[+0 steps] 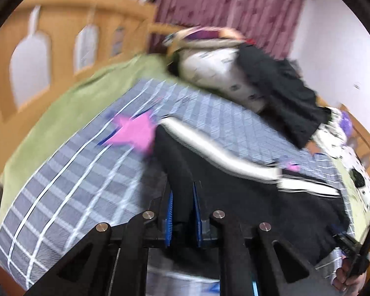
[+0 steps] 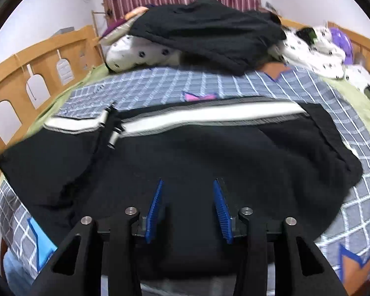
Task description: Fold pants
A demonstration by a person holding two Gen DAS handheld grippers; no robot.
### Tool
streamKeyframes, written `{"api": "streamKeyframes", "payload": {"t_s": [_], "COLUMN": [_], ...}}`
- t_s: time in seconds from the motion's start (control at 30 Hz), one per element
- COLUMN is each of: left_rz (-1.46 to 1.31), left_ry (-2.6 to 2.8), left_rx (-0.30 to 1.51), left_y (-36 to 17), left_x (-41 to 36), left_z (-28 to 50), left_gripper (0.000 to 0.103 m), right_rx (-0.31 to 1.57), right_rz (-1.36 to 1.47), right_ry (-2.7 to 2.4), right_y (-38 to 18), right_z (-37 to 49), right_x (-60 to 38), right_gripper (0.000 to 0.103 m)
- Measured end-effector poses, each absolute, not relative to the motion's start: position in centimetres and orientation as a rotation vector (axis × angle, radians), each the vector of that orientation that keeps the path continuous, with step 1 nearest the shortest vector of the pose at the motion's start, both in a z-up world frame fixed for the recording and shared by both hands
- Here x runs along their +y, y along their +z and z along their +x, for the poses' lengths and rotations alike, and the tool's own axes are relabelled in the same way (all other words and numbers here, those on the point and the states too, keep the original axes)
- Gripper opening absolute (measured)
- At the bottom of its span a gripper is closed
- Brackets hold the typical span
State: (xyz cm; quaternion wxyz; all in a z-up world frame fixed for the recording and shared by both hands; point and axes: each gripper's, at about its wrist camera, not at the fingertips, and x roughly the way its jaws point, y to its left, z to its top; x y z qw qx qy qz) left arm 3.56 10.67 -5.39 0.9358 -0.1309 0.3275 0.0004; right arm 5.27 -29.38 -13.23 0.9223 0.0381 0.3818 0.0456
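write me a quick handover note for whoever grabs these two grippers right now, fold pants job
Left gripper: shut on a pinch of black cloth of the pants, lifted off the bed.
Right gripper: jaws apart over the pants, pads not pressing on anything; the cloth lies below them.
Pants: black with a white side stripe, spread across the checked bedspread. Drawstring tips lie loose near the stripe.
Behind them: a pile of other clothes, not part of this fold.
Done: pants laid out, one grip taken.
Left: take the second grip with the right gripper, fold the pants over and flatten them.
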Motion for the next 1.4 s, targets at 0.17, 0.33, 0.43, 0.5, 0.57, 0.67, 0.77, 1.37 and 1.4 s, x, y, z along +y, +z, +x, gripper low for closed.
{"api": "streamKeyframes", "payload": {"t_s": [0.17, 0.33, 0.43, 0.5, 0.57, 0.67, 0.77, 1.37, 1.4], "left_rz": [-0.111, -0.019, -0.009, -0.005, 0.008, 0.037, -0.020, -0.065, -0.092], "left_ry": [-0.132, -0.265, -0.304, -0.317, -0.332, -0.335, -0.411, -0.248, -0.258], "left_rx": [0.620, 0.658, 0.724, 0.757, 0.786, 0.796, 0.812, 0.869, 0.873], "left_y": [-2.7, -4.9, -7.3, -8.6, -9.9, -10.6, -9.8, -12.9, -13.2], "left_x": [0.4, -8.3, -12.1, -14.0, -15.5, -15.9, -14.1, 0.4, 0.7], "left_z": [3.7, 3.5, 4.0, 4.3, 4.3, 3.7, 3.1, -2.2, -2.1], "left_gripper": [0.012, 0.012, 0.012, 0.012, 0.012, 0.013, 0.019, 0.065, 0.065], "right_rx": [0.789, 0.746, 0.785, 0.783, 0.775, 0.789, 0.801, 0.828, 0.841], "right_rz": [0.095, 0.033, 0.086, 0.150, 0.165, 0.147, 0.155, 0.397, 0.412], "right_ry": [0.084, 0.050, 0.056, 0.074, 0.089, 0.086, 0.121, 0.360, 0.359], "right_y": [-13.2, -12.5, -12.8, -12.9, -13.0, -13.4, -13.6, -13.2, -13.4], "right_z": [4.1, 2.1, 1.4, 0.7, 0.1, 0.2, 0.5, 6.7, 7.1], "right_x": [-32.9, -35.8, -38.0, -39.1, -39.5, -39.2, -38.6, -26.3, -25.9], "right_gripper": [0.032, 0.032, 0.032, 0.032, 0.032, 0.032, 0.032, 0.048, 0.048]}}
